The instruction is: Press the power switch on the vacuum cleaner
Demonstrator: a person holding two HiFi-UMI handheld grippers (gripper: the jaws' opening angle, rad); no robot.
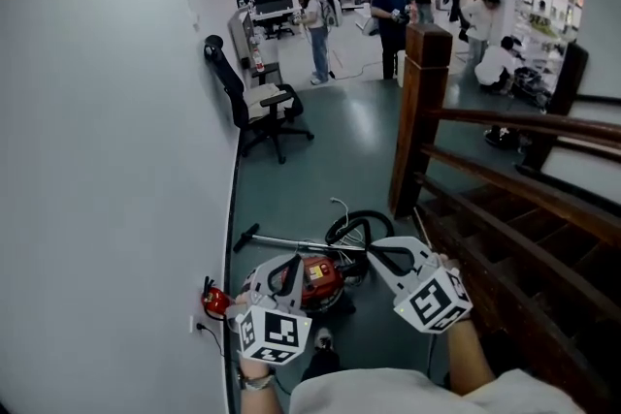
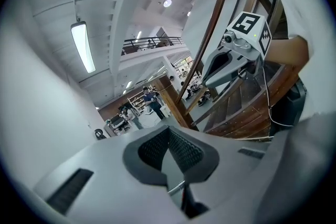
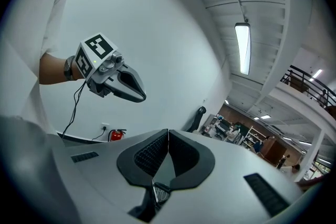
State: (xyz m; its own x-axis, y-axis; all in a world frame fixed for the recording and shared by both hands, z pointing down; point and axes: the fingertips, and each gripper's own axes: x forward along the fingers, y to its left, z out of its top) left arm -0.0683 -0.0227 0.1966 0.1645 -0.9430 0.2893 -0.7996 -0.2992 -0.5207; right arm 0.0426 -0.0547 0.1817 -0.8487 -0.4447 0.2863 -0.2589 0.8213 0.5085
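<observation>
At the lower left of the head view a small red fire extinguisher (image 1: 215,302) stands at the foot of the white wall (image 1: 97,160). Just right of it is the left gripper (image 1: 291,259), held over the red body of the vacuum cleaner (image 1: 320,278); whether it touches cannot be told. Its fingers (image 2: 152,149) are closed tip to tip, with nothing between them. The vacuum cleaner lies on the grey-green floor (image 1: 330,150) at lower centre. Its metal wand (image 1: 291,243) stretches to the left and its black hose (image 1: 357,226) loops above it. The power switch cannot be made out. An office chair (image 1: 260,104) stands against the wall higher up. Right of the vacuum cleaner, the right gripper (image 1: 374,254) points left toward the hose, its fingers (image 3: 149,152) likewise pressed together and empty. A wooden newel post (image 1: 419,111) rises at centre right, heading a wooden staircase (image 1: 524,238) on the right. People (image 1: 392,10) stand at the top centre.
</observation>
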